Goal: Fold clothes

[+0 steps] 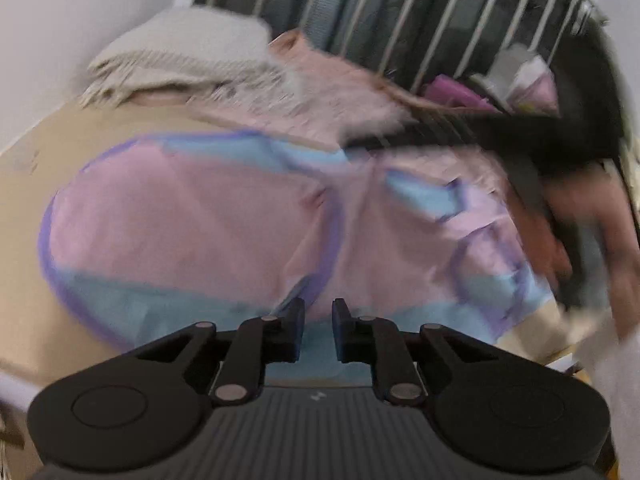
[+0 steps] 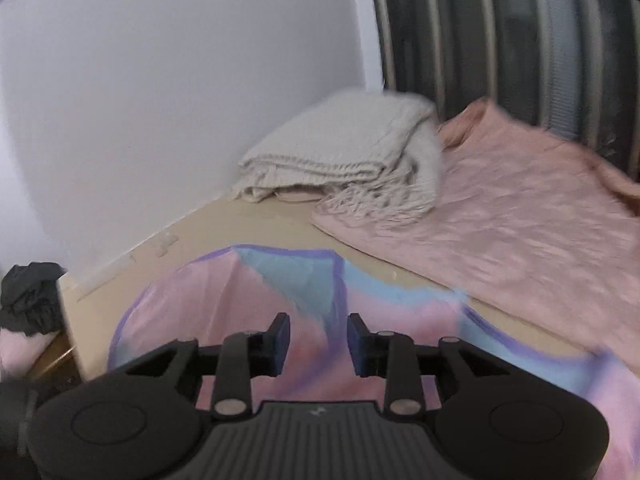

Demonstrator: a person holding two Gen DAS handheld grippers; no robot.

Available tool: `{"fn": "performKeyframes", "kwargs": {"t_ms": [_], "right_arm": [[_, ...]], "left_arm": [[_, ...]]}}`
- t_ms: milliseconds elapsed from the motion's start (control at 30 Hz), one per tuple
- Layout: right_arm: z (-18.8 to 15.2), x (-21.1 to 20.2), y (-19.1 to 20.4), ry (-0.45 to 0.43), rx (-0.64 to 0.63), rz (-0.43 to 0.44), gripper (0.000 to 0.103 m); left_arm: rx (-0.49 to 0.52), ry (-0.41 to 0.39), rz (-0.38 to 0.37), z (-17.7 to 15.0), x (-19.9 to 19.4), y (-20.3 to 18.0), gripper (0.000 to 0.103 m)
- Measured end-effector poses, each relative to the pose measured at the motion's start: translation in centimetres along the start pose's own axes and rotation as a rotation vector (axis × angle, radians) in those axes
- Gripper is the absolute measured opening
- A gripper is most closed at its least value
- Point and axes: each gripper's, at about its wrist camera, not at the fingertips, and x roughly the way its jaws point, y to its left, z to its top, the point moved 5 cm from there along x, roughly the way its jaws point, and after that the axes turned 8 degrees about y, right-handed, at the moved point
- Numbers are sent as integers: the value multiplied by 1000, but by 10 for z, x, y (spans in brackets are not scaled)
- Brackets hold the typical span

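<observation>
Thin pink-and-blue garment spread flat on the tan table, ready for a fold

The garment (image 1: pixel 192 216) looks light, floppy and a bit slick, so I'd pinch a purple-trimmed hem corner, not the middle. Left gripper (image 1: pixel 319 330) sits over its near blue edge, jaws slightly apart with nothing pinched; right gripper (image 2: pixel 319 346) likewise, parted and empty. Folded cream blanket (image 2: pixel 340 152) sits at the far end.

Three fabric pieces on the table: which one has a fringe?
The cream blanket, folded against the wall; tassels hang off its edge. The pink cloth beside it and the pink-and-blue garment have none visible.
</observation>
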Motion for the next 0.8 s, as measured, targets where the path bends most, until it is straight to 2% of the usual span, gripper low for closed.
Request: {"fn": "performKeyframes", "kwargs": {"t_ms": [100,167,200,233,300,367,433,467,500,633,667,700,733,767,800], "right_arm": [[33,54,-5,95,-21,-82,28],[36,85,-9,168,-33,-130,28],[33,94,-11,193,-25,-125,29],[32,94,-12,187,-20,-127,27],[30,92,-14,174,-10,-134,1],[33,83,-20,164,61,-76,2],[42,66,-22,109,116,-11,2],[48,57,-22,78,141,18,2],[54,46,-23,51,166,46,2],[69,29,-26,15,225,130,2],[71,28,-27,15,244,157,2],[71,27,-29,14,256,168,2],[72,25,-30,12,267,179,2],[72,24,-32,10,279,191,2],[72,22,-33,5,280,181,2]], "left_arm": [[-20,-3,-20,-6,-6,6,13],[-30,-9,-23,-7,-9,9,13],[-36,-8,-28,-7,-11,11,14],[-39,-14,-35,-5,-12,11,14],[-40,-36,-54,3,-13,8,27],[-41,-59,-73,11,-14,4,32],[-41,-77,-84,20,-12,0,33],[-41,-78,-80,26,-7,-3,36],[-46,-73,-82,30,0,-5,42],[-96,-27,-114,38,25,-7,43],[-107,-24,-130,38,27,-6,42],[-113,-22,-141,38,28,-5,33],[-115,-20,-151,37,28,-3,22],[-116,-18,-158,36,26,0,2],[-120,-17,-164,33,24,3,2]]}}
